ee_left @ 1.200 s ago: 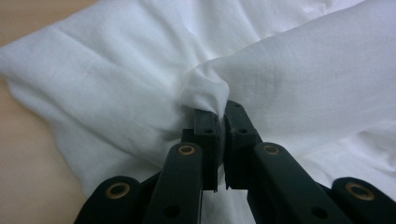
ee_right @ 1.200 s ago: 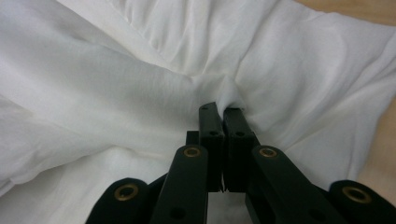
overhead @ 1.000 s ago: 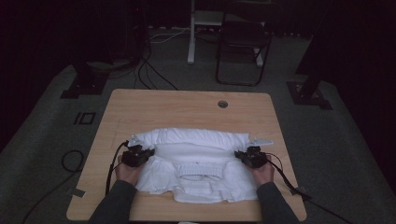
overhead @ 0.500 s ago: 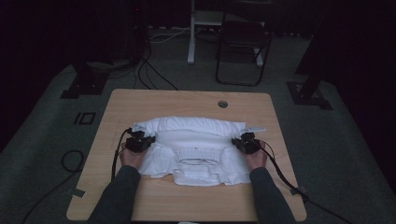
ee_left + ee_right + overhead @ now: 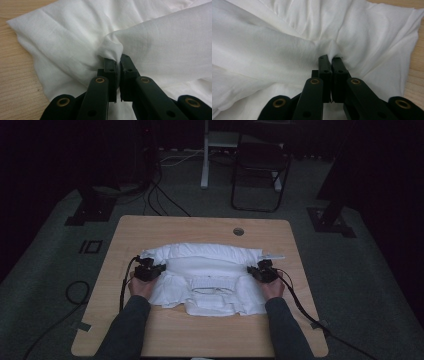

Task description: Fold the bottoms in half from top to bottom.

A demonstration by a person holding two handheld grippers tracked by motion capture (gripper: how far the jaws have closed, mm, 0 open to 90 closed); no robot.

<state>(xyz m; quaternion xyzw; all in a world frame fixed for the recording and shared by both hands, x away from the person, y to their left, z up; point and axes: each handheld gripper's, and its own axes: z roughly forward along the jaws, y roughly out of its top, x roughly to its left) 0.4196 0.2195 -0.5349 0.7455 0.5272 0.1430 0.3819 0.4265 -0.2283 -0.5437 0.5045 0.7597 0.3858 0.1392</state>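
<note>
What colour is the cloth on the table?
The cloth is plain white, with no pattern; the left gripper view shows it best.

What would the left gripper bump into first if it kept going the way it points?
More of the white garment. The left gripper is shut on a bunch of it, and folds lie straight ahead. Past them probably comes the wooden table, though depth is hard to judge.

Light wood table (image 5: 150, 232) w/ rounded corners & a round cable hole (image 5: 238, 231) near far edge, right of centre. White garment (image 5: 205, 270) lies crumpled across the middle, spread left to right, far part folded over near part; bare wood all round it
</note>
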